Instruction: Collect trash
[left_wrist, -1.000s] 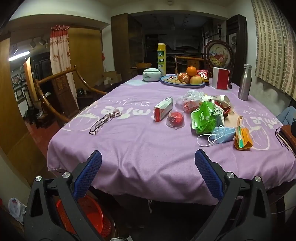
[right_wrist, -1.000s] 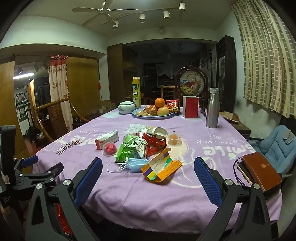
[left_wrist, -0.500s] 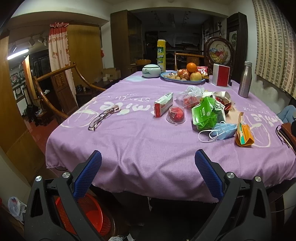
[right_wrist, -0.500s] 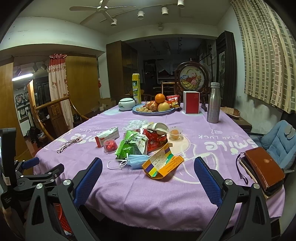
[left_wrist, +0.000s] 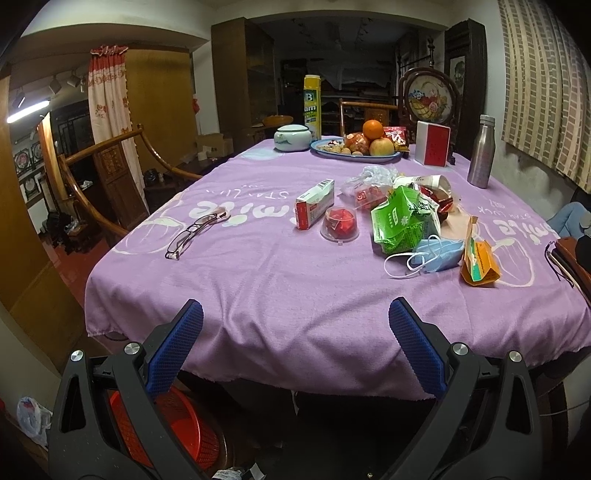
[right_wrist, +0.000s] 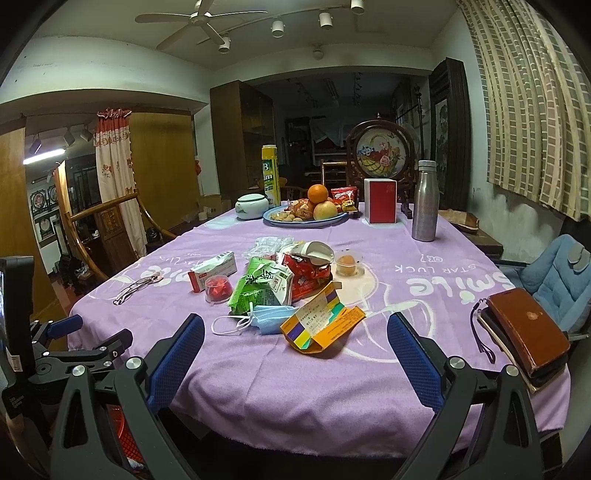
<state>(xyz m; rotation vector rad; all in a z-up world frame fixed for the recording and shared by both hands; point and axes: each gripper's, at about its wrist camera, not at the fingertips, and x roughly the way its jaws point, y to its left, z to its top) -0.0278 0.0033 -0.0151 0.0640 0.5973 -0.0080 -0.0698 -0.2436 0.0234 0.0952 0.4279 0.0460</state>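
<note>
Glasses (left_wrist: 195, 230) lie near the trash pile (left_wrist: 404, 221); both grippers, left gripper (left_wrist: 295, 325) and right gripper (right_wrist: 295, 332), gape wide and empty, and could wrongly bin them.

masks (right_wrist: 273, 318): 1 | cartons (right_wrist: 322, 322): 1 | jelly cups (right_wrist: 218, 289): 2 | bottles (right_wrist: 425, 201): 1 | glasses (right_wrist: 135, 290): 1

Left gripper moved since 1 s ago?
Yes. The left gripper rose and tipped down: the purple tablecloth's near edge sits lower in its view.
</note>
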